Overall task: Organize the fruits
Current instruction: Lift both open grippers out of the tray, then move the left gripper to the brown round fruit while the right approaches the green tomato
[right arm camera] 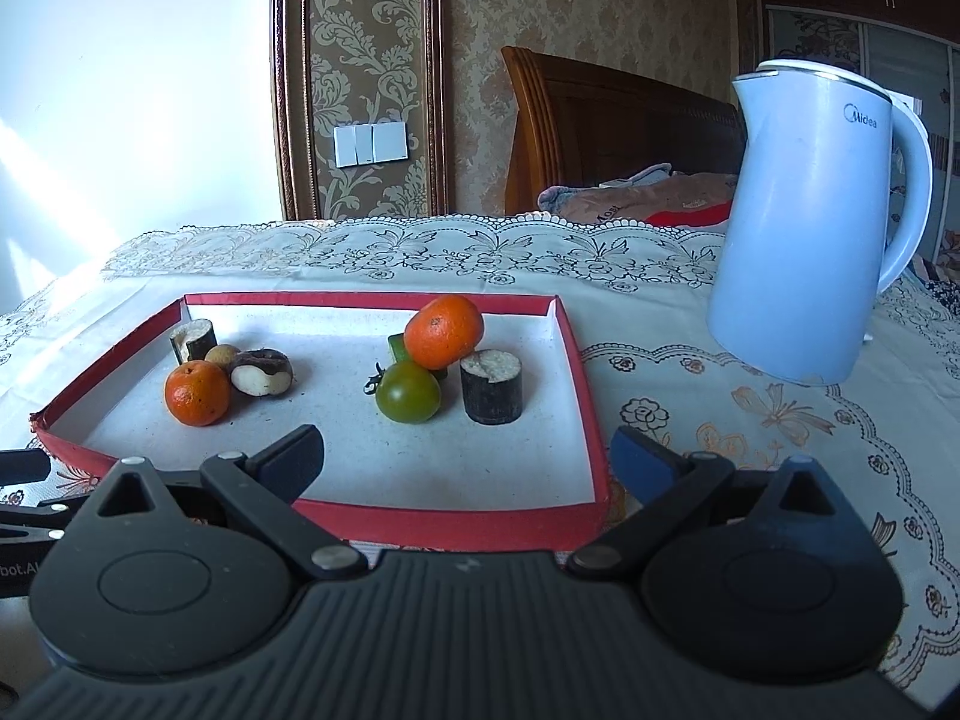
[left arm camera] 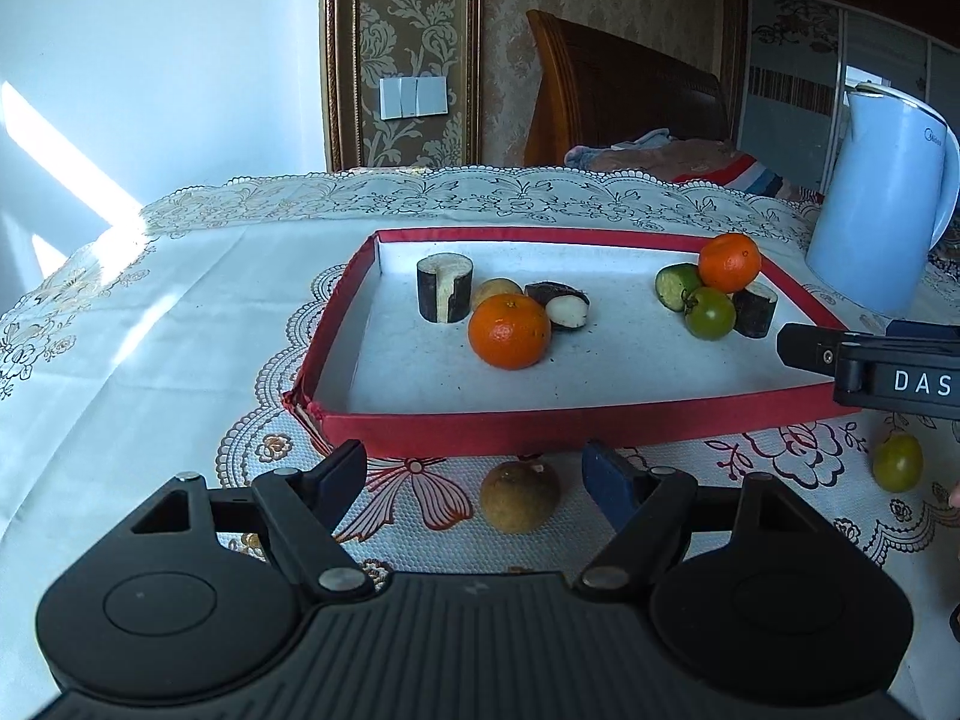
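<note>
We see our left gripper (left arm camera: 474,474) spread wide above the table (left arm camera: 150,330), with a brown round fruit (left arm camera: 519,495) lying on the cloth between its fingers, untouched, just outside the near wall of the red tray (left arm camera: 480,426). Our right gripper (right arm camera: 468,456) is also spread, pinching nothing, over the tray's near right corner. Inside the tray, one orange (left arm camera: 509,330) sits with cut pieces toward the left; a second orange (left arm camera: 729,261) rests on a green tomato (left arm camera: 711,313) cluster at the right. Another green fruit (left arm camera: 897,461) lies on the table near its right edge. A blue kettle (right arm camera: 810,228) stands beyond the tray.
</note>
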A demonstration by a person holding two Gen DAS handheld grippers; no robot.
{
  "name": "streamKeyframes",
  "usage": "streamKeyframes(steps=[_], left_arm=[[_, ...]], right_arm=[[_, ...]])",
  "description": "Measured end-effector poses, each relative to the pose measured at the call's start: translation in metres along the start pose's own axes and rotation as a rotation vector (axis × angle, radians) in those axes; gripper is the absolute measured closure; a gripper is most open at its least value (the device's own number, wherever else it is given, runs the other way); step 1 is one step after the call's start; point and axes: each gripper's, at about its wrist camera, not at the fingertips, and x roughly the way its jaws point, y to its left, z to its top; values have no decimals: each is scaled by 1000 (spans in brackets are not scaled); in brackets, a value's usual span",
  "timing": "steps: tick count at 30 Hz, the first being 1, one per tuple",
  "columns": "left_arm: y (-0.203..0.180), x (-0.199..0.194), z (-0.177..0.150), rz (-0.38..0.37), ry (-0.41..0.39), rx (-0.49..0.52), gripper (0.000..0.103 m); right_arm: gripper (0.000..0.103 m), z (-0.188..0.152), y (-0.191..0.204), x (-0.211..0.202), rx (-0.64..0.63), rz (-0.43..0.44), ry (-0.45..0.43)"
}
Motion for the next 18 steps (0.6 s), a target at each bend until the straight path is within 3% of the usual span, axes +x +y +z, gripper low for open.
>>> streamKeyframes(steps=[8, 18], left_arm=[[-1, 16, -2, 22, 77, 0, 23], [0, 18, -3, 32, 67, -2, 22]], right_arm=[[1, -1, -7, -6, 25, 4, -7], [0, -10, -39, -43, 40, -40, -39]])
